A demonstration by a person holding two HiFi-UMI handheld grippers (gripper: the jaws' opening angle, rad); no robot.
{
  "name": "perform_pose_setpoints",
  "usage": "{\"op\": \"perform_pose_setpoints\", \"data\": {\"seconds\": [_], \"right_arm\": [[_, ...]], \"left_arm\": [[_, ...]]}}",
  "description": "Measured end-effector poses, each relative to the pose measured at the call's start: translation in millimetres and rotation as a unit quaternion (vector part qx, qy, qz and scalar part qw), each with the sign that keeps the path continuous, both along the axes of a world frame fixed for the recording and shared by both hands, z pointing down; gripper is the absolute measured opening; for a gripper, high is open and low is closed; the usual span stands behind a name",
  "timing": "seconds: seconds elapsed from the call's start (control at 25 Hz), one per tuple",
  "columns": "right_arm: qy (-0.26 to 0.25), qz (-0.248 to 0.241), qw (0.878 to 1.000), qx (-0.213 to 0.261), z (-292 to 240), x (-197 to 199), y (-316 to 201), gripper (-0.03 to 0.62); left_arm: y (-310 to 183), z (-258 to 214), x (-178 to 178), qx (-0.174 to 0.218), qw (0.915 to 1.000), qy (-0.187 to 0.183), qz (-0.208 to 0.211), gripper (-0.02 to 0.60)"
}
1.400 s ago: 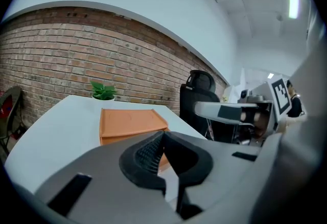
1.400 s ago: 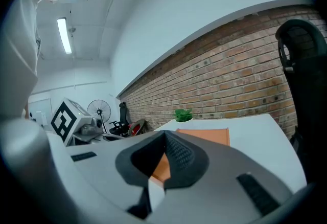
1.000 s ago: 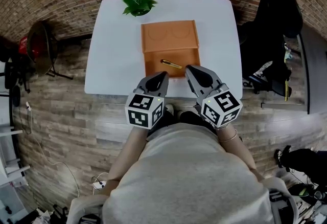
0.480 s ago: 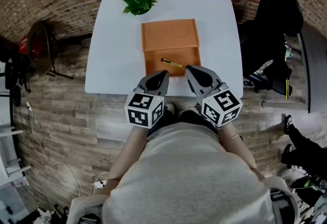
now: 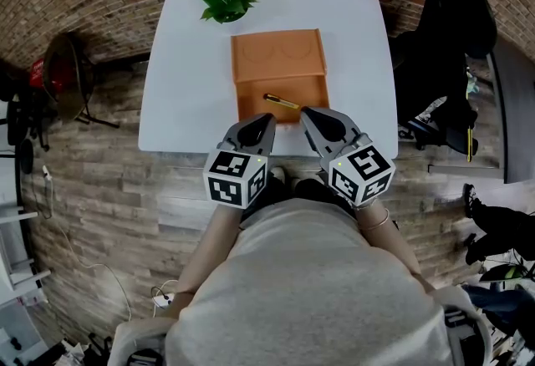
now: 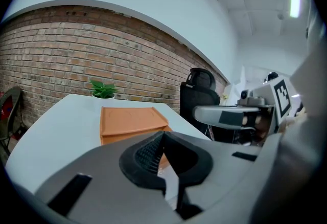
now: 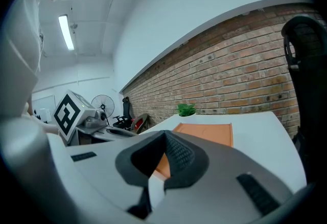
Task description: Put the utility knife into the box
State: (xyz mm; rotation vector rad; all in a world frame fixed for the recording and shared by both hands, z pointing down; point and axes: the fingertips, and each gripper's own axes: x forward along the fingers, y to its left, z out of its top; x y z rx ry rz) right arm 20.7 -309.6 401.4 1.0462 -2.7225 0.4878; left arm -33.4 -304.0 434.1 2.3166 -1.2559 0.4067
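An orange box (image 5: 278, 55) lies open on the white table (image 5: 184, 80), its lid folded back toward the far side. A yellow and black utility knife (image 5: 280, 102) rests inside the box's near half. My left gripper (image 5: 267, 117) hovers at the table's near edge, just in front of the box, shut and holding nothing. My right gripper (image 5: 304, 111) is beside it at the box's near right corner, also shut and holding nothing. The left gripper view shows its own shut jaws, the box (image 6: 130, 120) and the right gripper (image 6: 230, 114). The box (image 7: 207, 133) also appears in the right gripper view.
A small green potted plant (image 5: 225, 2) stands at the table's far left, behind the box. A black office chair (image 5: 447, 38) is to the right of the table. A brick wall runs behind it, and a wood floor lies in front.
Both grippers stay where they were, shut. Only a person's legs on the floor at the far right have shifted.
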Motion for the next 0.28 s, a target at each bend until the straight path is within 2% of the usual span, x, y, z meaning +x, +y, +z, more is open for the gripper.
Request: {"op": "perform_pose_setpoints", "data": {"seconds": [0.28], "right_arm": [[0.013, -0.011, 1.0, -0.001, 5.6, -5.5, 3.3, -0.002]], "left_arm": [[-2.0, 1.8, -2.4, -0.003, 1.0, 0.002, 0.001, 0.006]]}}
